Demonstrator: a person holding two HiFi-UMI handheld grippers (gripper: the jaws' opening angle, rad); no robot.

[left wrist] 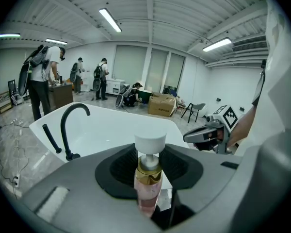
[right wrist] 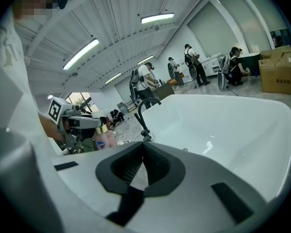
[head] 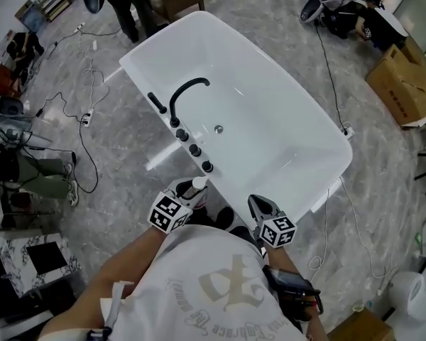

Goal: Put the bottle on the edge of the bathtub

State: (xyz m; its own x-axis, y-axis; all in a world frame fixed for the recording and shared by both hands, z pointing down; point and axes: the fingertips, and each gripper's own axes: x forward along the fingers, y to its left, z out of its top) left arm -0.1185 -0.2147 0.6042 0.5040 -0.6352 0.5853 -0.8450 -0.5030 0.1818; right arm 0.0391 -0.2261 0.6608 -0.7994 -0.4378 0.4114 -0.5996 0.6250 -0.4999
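Note:
A pink bottle [left wrist: 148, 188] with a gold collar and a white pump cap stands upright between the jaws of my left gripper [left wrist: 149, 165], which is shut on it. In the head view this gripper [head: 188, 195] holds the bottle [head: 198, 184] just off the near rim of the white bathtub [head: 145, 84], close to the black knobs [head: 195, 150]. A black faucet [head: 184, 94] arches over the tub. My right gripper [head: 257, 204] hovers beside the same rim, to the right. Its jaws [right wrist: 142, 148] are shut with nothing in them. From there the bottle [right wrist: 105, 140] shows at the left.
People stand past the tub's far end [head: 128, 6] and another crouches at the top right [head: 355, 13]. A cardboard box [head: 401, 84] lies at the right. Cables [head: 78, 119] trail over the grey floor at the left. A marbled stand [head: 35, 261] sits at the lower left.

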